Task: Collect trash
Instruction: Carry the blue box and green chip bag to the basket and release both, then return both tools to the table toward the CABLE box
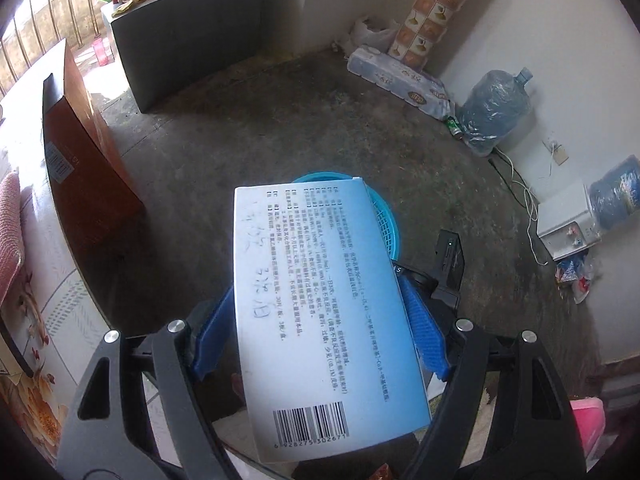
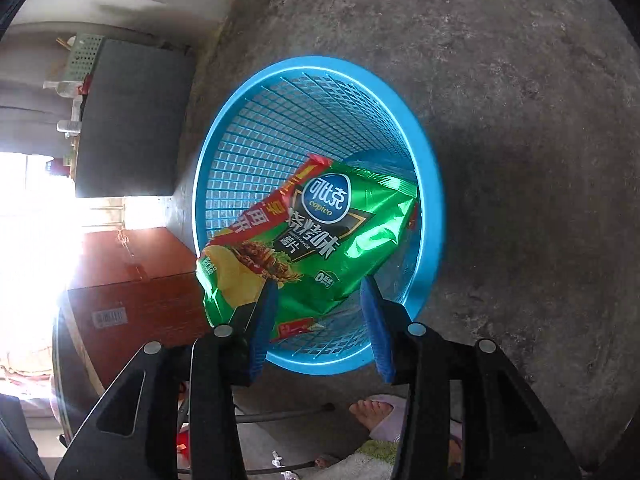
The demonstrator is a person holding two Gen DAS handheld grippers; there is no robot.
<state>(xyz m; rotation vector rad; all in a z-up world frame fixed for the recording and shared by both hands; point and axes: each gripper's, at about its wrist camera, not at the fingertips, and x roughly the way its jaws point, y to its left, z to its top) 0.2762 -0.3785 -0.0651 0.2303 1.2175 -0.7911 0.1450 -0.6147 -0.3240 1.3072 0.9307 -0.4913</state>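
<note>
Chip bag [image 2: 304,236] lies in basket [image 2: 430,184], right gripper [image 2: 320,316] spread apart above it; left gripper [image 1: 320,320] clamps box [image 1: 320,312], not yet binned.

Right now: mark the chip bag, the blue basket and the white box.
chip bag [image 2: 320,236], right wrist view, printed front.
blue basket [image 2: 430,184], right wrist view, right rim.
white box [image 1: 320,312], left wrist view, printed face.

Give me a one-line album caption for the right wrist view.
Right claw, open, above a blue mesh basket on the concrete floor, with a green chip bag lying in the basket.
</note>
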